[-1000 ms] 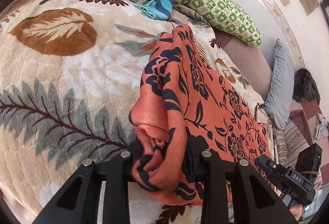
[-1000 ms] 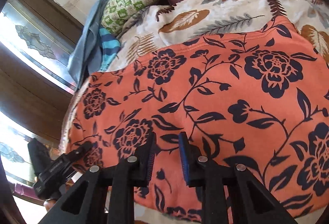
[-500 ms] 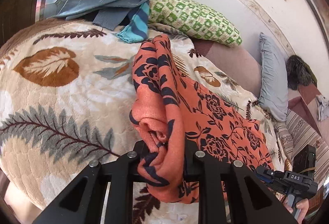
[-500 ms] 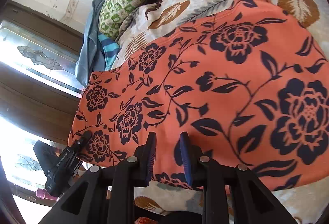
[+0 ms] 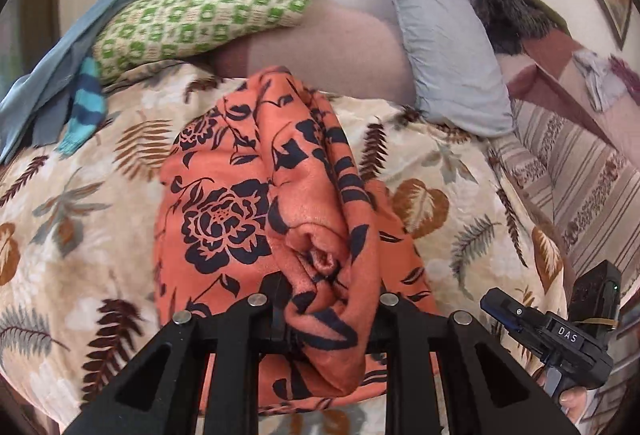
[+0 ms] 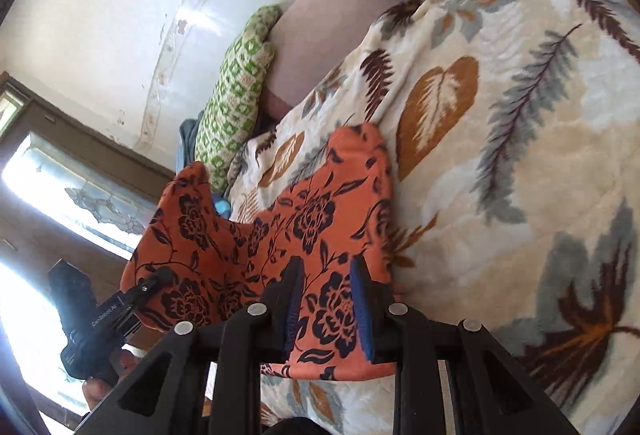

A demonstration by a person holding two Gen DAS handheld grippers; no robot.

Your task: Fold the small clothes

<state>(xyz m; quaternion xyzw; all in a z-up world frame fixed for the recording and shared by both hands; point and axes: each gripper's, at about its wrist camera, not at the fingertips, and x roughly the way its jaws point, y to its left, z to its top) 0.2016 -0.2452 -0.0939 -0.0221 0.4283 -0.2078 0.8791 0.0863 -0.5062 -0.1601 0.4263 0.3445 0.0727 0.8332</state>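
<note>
An orange garment (image 5: 224,203) printed with dark flowers is seen lifted over a bed, gripped at two points. In the left wrist view, a thick bunch of its cloth is pinched between the jaws of the left hand-held gripper (image 5: 326,299), which have just been closing on it; folds spill over the fingers and hang down in front. In the right wrist view, the right hand-held gripper (image 6: 328,309) is clamped narrowly on a flat edge of the same garment (image 6: 256,235), the blue pads pressed against the cloth on both sides. The fabric is stretched between the two tools, one end drooping toward the cream blanket (image 5: 460,195) with its brown and grey leaf pattern. At the head of the bed, a green-and-white checked pillow (image 5: 200,19) is laid beside a pale blue pillow (image 5: 444,47). A heap of blue-grey clothing (image 5: 52,75) with a turquoise striped piece is left at the blanket's far left edge. Part of a hand is visible under each opposite gripper.
</note>
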